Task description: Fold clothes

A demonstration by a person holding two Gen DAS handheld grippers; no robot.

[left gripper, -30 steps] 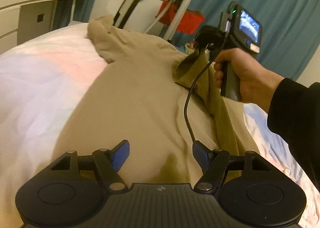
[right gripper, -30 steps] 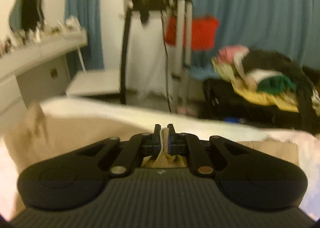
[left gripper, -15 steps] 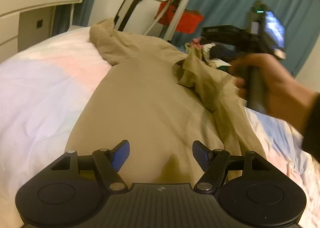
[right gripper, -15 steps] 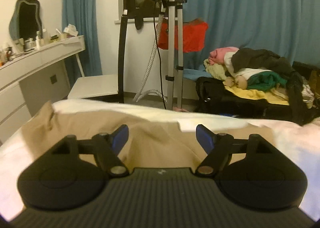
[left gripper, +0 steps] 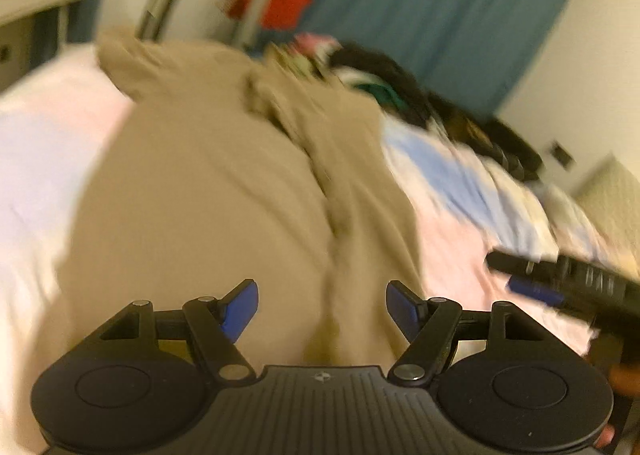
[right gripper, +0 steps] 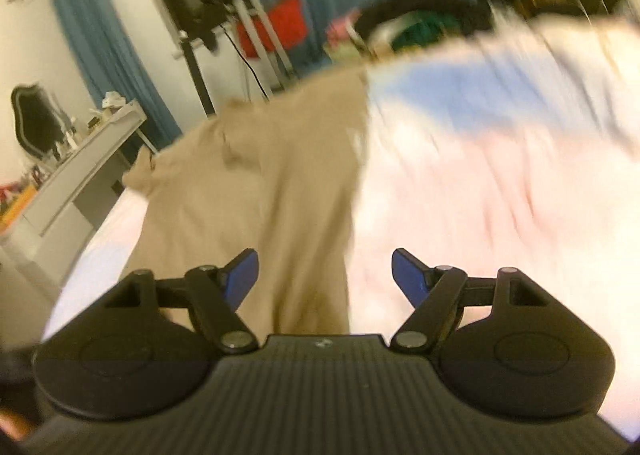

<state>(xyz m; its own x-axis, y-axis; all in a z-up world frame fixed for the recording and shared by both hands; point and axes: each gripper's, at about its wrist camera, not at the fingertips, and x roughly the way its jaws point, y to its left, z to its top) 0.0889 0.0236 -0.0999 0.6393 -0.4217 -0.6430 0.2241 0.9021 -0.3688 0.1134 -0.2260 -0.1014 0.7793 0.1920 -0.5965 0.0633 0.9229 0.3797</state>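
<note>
Over the tan garment (left gripper: 208, 191), both tools (left gripper: 322, 309) (right gripper: 325, 275) spread, empty.

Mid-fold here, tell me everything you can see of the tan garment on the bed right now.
The tan garment is soft, plain khaki cloth lying spread on the pale pink and blue bedding. A bunched, folded ridge runs lengthwise along its right part, and its far end is rumpled near the bed's edge. Both frames are blurred, so seams are unclear. Both the left hand-held gripper and the right hand-held gripper stand open, gripping none of it.
</note>
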